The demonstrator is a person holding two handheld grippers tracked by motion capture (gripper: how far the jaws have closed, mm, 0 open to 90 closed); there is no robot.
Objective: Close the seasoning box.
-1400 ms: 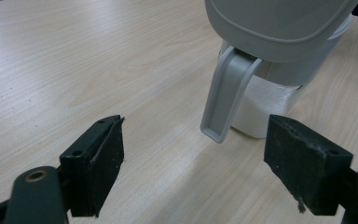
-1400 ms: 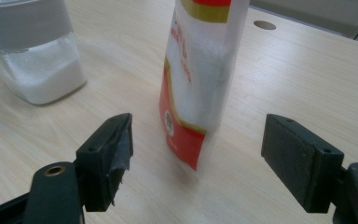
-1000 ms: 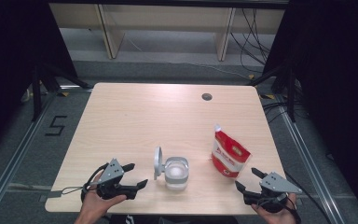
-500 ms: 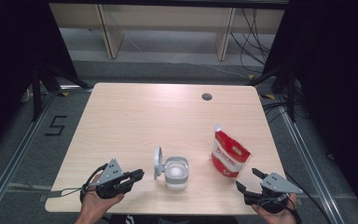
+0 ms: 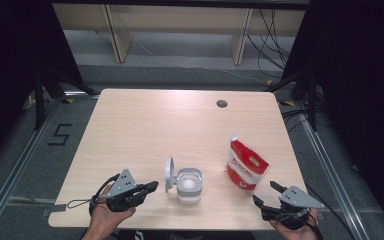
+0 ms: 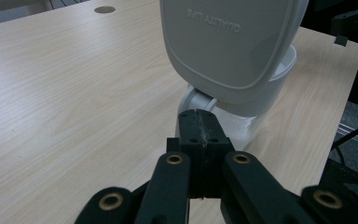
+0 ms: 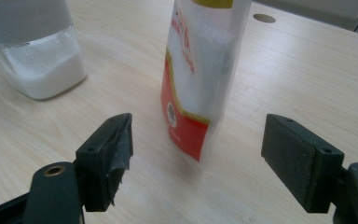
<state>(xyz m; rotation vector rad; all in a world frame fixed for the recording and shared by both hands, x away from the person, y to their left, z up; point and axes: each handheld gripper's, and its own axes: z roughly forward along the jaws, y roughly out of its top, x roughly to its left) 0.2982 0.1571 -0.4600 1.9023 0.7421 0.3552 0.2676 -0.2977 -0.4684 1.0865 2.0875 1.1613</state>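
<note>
Left hand-held gripper (image 5: 150, 187) closed, empty, beside the jar (image 5: 188, 185)'s raised lid (image 5: 169, 174); a nudge could tip it. Right hand-held gripper (image 5: 265, 194) agape below the pouch (image 5: 246, 167).

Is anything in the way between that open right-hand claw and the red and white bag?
Nothing visible. The right gripper faces the bag with bare table between; the jar stands off to the side.
</note>
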